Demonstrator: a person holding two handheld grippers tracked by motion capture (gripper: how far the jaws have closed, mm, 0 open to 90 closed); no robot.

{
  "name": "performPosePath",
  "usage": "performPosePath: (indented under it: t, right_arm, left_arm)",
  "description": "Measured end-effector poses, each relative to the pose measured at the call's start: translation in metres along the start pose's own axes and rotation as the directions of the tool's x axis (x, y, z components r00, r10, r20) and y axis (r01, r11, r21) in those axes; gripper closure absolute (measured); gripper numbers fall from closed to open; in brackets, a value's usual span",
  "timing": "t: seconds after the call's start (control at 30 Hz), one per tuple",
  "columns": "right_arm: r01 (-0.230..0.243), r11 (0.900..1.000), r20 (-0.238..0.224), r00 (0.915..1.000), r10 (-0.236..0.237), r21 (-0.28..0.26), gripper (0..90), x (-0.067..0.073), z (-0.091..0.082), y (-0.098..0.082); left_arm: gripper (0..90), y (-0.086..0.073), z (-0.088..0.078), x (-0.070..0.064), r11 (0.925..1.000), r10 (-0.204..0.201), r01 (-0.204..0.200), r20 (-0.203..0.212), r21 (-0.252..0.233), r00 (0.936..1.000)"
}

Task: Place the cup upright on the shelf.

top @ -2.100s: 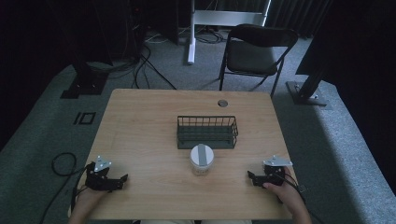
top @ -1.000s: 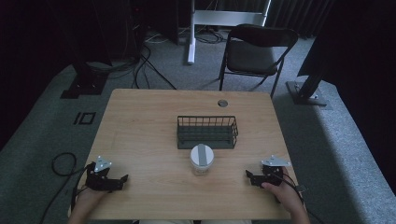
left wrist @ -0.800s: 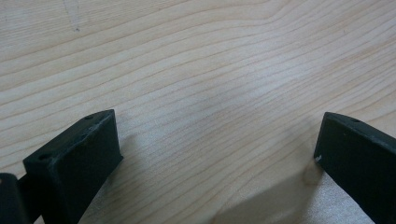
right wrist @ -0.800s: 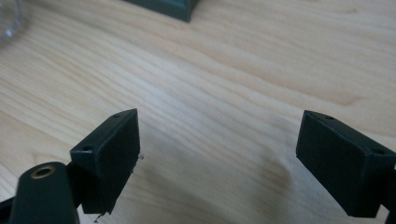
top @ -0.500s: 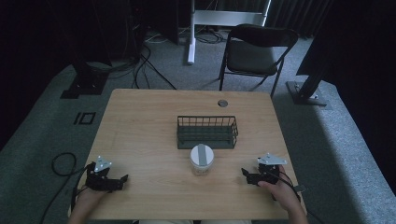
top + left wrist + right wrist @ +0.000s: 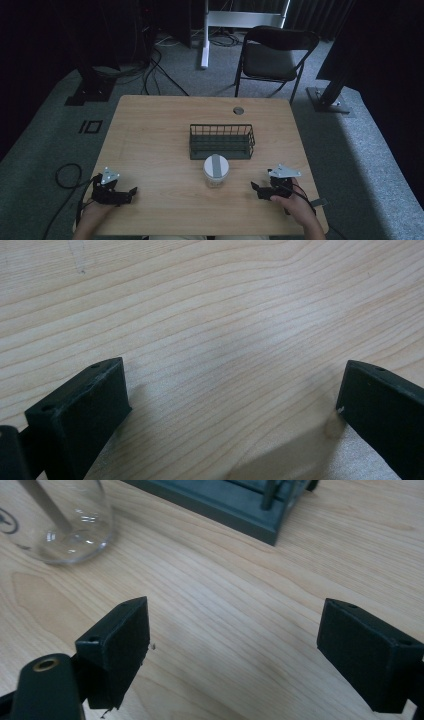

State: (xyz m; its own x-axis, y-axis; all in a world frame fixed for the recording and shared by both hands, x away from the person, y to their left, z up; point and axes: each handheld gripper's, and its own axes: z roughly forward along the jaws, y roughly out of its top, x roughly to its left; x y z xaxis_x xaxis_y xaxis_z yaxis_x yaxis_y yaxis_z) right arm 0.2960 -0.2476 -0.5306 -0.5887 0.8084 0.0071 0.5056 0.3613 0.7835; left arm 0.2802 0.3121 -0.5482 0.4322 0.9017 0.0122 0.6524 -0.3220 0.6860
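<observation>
A clear glass jar (image 6: pixel 216 170) with a white lid crossed by a grey strip stands on the wooden table (image 6: pixel 160 130), just in front of a dark wire basket (image 6: pixel 221 141). My right gripper (image 6: pixel 256 188) rests near the table's front right, open, its jaws pointing left toward the jar. In the right gripper view the jar's glass base (image 6: pixel 70 522) sits at the upper left and the basket's corner (image 6: pixel 250 510) at the top, with my right gripper (image 6: pixel 232 640) over bare wood. My left gripper (image 6: pixel 131 192) lies open at the front left, and my left gripper (image 6: pixel 232 400) frames bare wood.
A round cable hole (image 6: pixel 238 110) sits near the table's far edge. A black folding chair (image 6: pixel 275 52) stands behind the table, with cables and stand bases on the grey carpet. A cable (image 6: pixel 67 175) loops off the table's left side.
My right gripper has slid a little to the left, toward the jar. The left gripper, jar and basket have stayed put.
</observation>
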Motion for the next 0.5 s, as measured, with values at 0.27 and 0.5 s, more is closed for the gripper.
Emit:
performPosePath:
  t: [0.27, 0.5]
  right_arm:
    - [0.027, 0.999, -0.032, 0.9991, -0.028, -0.021, 13.2, 0.012, 0.003, 0.008]
    - [0.066, 0.997, -0.070, 0.9953, -0.067, -0.028, 13.2, 0.025, 0.008, 0.014]
  left_arm:
    - [0.5, 0.000, 0.000, 0.000, 1.0000, 0.001, -0.001, 0.000, 0.001, 1.0000]
    - [0.5, 0.000, 0.000, 0.000, 1.0000, 0.000, 0.000, 0.000, 0.002, 1.0000]
